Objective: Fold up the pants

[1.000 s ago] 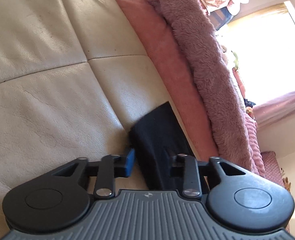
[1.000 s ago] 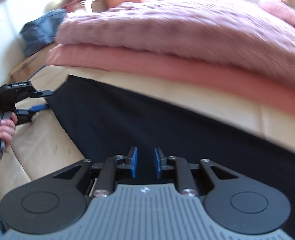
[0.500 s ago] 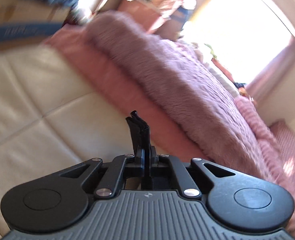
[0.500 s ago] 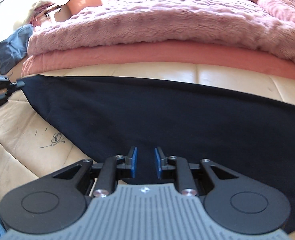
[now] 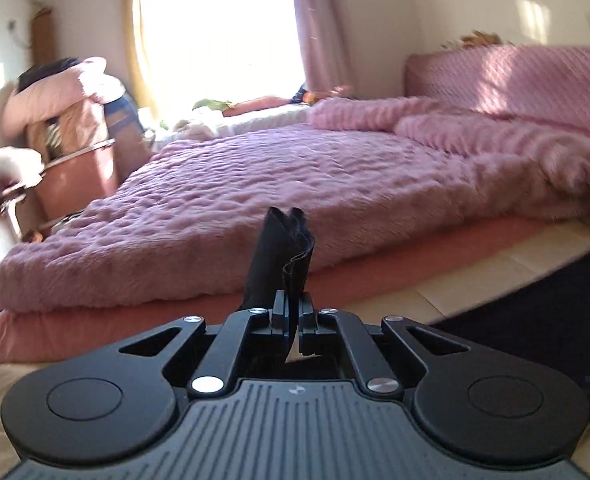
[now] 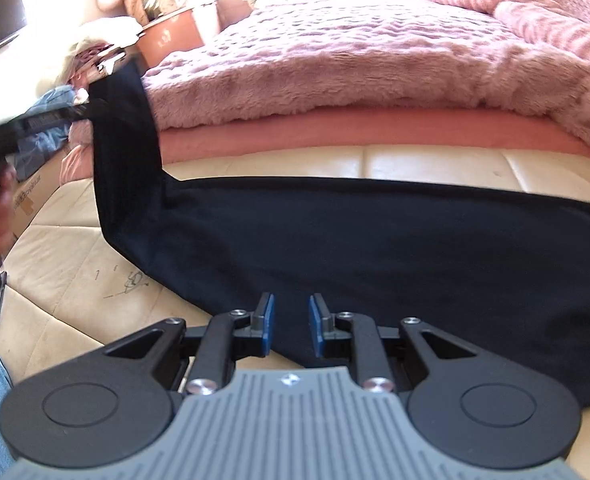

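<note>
Black pants (image 6: 375, 248) lie stretched across a cream leather bench (image 6: 71, 288) at the foot of a bed. My left gripper (image 5: 293, 312) is shut on the leg end of the pants (image 5: 283, 248), which sticks up between its fingers. In the right wrist view that gripper (image 6: 75, 112) holds the leg end lifted at the left, so the cloth hangs up from the bench. My right gripper (image 6: 291, 324) is open, low over the near edge of the pants, holding nothing.
A bed with a fluffy pink blanket (image 6: 355, 52) and a salmon mattress edge (image 6: 375, 128) runs behind the bench. A terracotta tub (image 6: 171, 36) and piled clothes stand at the back left. A bright window (image 5: 219, 28) is behind the bed.
My left gripper shut on the pants' leg end, lifted it off the bench and swung to face the bed. My right gripper stayed open over the pants.
</note>
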A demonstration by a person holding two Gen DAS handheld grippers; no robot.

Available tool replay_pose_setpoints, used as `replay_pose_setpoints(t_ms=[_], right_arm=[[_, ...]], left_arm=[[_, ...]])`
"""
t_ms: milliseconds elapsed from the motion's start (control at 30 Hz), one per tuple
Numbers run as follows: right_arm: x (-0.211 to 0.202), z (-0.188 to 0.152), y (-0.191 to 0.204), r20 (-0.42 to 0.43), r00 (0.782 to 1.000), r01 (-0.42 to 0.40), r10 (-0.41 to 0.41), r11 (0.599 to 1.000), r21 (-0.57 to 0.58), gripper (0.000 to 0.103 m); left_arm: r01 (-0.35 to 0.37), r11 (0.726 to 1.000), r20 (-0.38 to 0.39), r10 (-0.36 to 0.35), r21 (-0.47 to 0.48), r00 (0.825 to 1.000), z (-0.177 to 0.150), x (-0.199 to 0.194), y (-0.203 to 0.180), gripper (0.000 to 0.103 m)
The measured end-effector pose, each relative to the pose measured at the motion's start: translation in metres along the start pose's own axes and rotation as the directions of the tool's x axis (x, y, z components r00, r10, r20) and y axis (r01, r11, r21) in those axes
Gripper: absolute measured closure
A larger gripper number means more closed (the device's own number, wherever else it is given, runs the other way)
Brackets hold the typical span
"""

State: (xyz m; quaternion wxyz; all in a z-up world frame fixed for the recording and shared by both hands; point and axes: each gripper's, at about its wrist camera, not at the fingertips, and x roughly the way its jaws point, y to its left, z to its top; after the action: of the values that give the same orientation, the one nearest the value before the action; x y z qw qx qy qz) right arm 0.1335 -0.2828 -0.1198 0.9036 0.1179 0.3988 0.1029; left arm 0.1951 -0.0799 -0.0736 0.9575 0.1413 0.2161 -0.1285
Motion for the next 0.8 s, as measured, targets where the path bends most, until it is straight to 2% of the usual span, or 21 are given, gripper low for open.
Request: replay_pose_setpoints(t_ms=[67, 167, 267, 333, 400, 467, 533, 600, 633, 667, 700, 733, 800], right_arm=[[-0.008, -0.008, -0.006, -0.008, 1.000, 0.002, -0.001, 1.000, 0.031, 0.087], [-0.014, -0.019, -0.012, -0.023, 1.000, -0.002, 0.003, 0.998, 0.065, 0.087], [-0.017, -0.030, -0.014, -0.035, 0.999, -0.015, 0.017, 0.997, 0.079, 0.087], [-0.014, -0.034, -0.014, -0.045, 0.998, -0.028, 0.032, 0.996, 0.089, 0.087], [-0.012, -0.037, -0.015, -0.048, 0.998, -0.042, 0.047, 0.994, 0.104, 0.087], [-0.008, -0.034, -0.017, -0.046, 0.997, -0.056, 0.062, 0.991, 0.124, 0.086], [-0.004, -0.032, -0.018, -0.041, 0.997, -0.065, 0.072, 0.987, 0.147, 0.078], [-0.004, -0.033, -0.021, -0.029, 0.996, -0.079, 0.085, 0.980, 0.182, 0.074], [-0.003, -0.032, -0.023, -0.022, 0.995, -0.091, 0.097, 0.975, 0.205, 0.074], [-0.001, -0.029, -0.024, -0.016, 0.994, -0.101, 0.107, 0.968, 0.229, 0.074], [0.001, -0.026, -0.026, -0.010, 0.993, -0.113, 0.120, 0.961, 0.252, 0.073], [0.003, -0.024, -0.028, -0.003, 0.991, -0.126, 0.132, 0.953, 0.276, 0.073], [0.008, -0.021, -0.030, 0.009, 0.988, -0.146, 0.151, 0.934, 0.325, 0.072]], left_arm=[[0.058, 0.991, -0.055, -0.052, 0.119, 0.997, -0.022, 0.009, -0.041, 0.100], [0.139, 0.951, -0.131, -0.106, 0.274, 0.986, -0.063, 0.009, -0.088, 0.100], [0.207, 0.928, -0.207, -0.147, 0.308, 0.967, -0.084, 0.010, -0.103, 0.100], [0.249, 0.927, -0.257, -0.178, 0.279, 0.950, -0.088, 0.015, -0.098, 0.098], [0.312, 0.929, -0.311, -0.243, 0.197, 0.919, -0.083, 0.024, -0.083, 0.094], [0.387, 0.916, -0.353, -0.330, 0.104, 0.876, -0.079, 0.031, -0.071, 0.088], [0.456, 0.890, -0.362, -0.418, 0.022, 0.833, -0.075, 0.035, -0.061, 0.085], [0.522, 0.850, -0.373, -0.509, -0.073, 0.776, -0.069, 0.036, -0.058, 0.082], [0.539, 0.833, -0.357, -0.543, -0.121, 0.760, -0.067, 0.038, -0.051, 0.080], [0.543, 0.823, -0.335, -0.564, -0.164, 0.754, -0.064, 0.038, -0.043, 0.079], [0.533, 0.822, -0.316, -0.570, -0.203, 0.759, -0.061, 0.038, -0.035, 0.078], [0.505, 0.830, -0.306, -0.556, -0.235, 0.773, -0.057, 0.041, -0.027, 0.078], [0.418, 0.866, -0.311, -0.492, -0.274, 0.813, -0.053, 0.048, -0.013, 0.078]])
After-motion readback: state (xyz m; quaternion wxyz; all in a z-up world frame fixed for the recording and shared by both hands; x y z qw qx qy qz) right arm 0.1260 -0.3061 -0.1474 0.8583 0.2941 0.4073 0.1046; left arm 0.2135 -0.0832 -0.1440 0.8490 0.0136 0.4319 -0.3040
